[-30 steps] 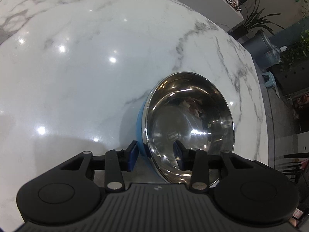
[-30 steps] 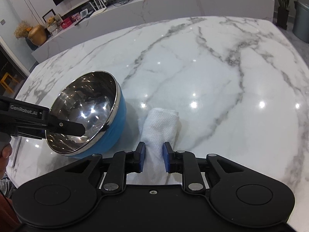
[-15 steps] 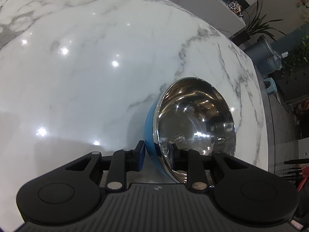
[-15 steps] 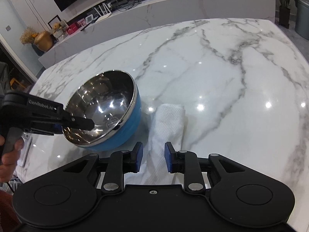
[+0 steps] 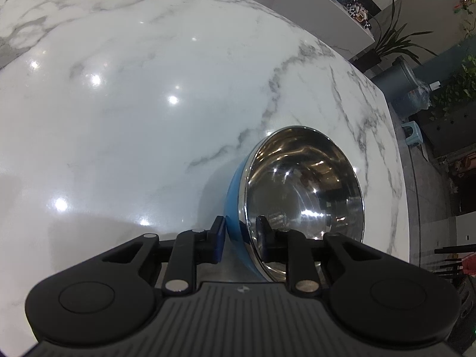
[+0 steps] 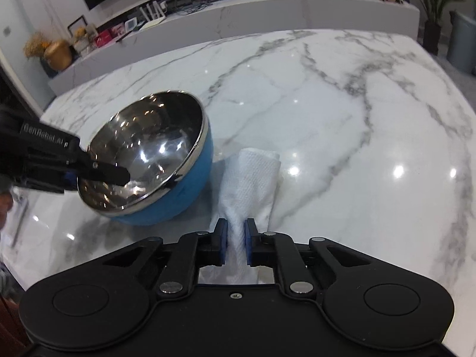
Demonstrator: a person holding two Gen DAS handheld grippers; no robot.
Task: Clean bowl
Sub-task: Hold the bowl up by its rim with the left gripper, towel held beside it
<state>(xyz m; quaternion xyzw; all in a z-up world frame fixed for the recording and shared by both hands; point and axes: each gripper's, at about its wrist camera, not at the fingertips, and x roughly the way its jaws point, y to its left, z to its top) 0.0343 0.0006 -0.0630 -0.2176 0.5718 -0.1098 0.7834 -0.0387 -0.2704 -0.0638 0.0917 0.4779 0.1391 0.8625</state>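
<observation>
Bowl (image 6: 154, 160), thin stiff slick steel, likely light, tilts on the desk (image 6: 327, 119) at 9 o'clock of the soft limp towel (image 6: 253, 178); left gripper (image 5: 240, 233) has just closed on its rim, right gripper (image 6: 236, 242) just pinching the towel end.

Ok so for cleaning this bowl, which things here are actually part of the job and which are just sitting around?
Part of the job:
- bowl, steel inside, blue outside, tilted, rim clamped by the left gripper
- white paper towel, pinched by the right gripper

Just lying about:
- gold vase on the far counter
- potted plant
- grey bin
</observation>
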